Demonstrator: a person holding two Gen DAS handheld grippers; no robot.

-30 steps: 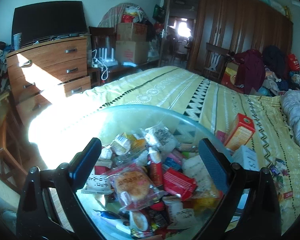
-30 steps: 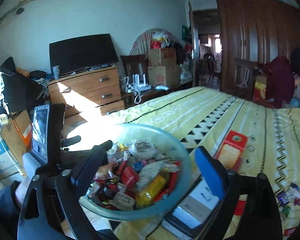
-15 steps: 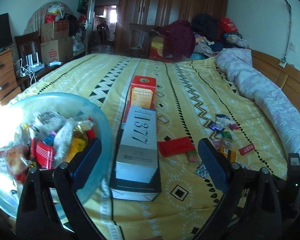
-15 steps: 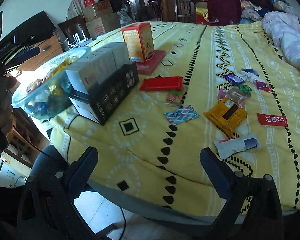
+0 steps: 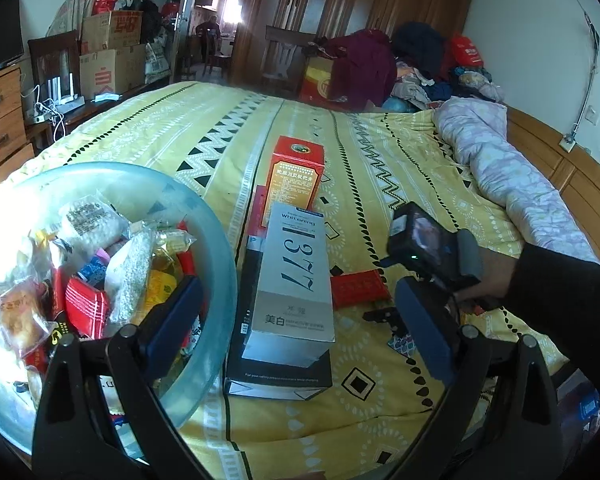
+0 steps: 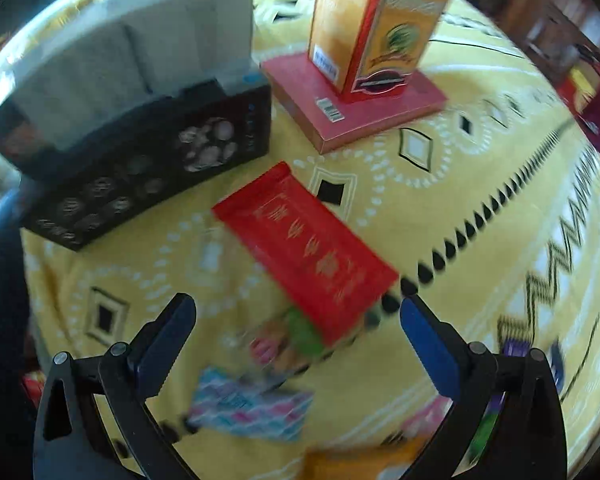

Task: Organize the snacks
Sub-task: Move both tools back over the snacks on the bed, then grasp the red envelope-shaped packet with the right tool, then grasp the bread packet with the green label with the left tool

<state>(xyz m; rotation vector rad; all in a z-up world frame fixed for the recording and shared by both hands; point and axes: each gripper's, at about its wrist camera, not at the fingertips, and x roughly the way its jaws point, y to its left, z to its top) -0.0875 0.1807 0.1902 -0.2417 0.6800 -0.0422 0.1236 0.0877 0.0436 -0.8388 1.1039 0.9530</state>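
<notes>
The bed [image 5: 204, 128] carries a yellow patterned cover and holds every item in view. A lilac quilt [image 5: 512, 176] lies rolled along its far right side.

At the near left corner sits a translucent bowl [image 5: 216, 248] filled with wrapped snacks [image 5: 112, 256]. Just beside the bowl, a grey carton [image 5: 294, 276] marked 377 lies on a black box [image 6: 148, 172]. Beyond these, an orange-red carton [image 6: 376, 24] stands upright on a flat pink box [image 6: 356, 96].

A flat red packet [image 6: 304, 248] lies on the cover near the black box. Its near corner overlaps a small green-and-pink wrapper [image 6: 288, 340]. A teal zigzag-patterned packet [image 6: 252, 404] lies nearer the camera; motion blur hides its detail.

The left gripper [image 5: 296, 328] is spread wide above the bowl rim and grey carton, holding nothing. The right gripper [image 6: 296, 344] is also spread wide, empty, positioned low over the red packet and small wrappers. A dark sleeve [image 5: 568, 304] extends behind it.
</notes>
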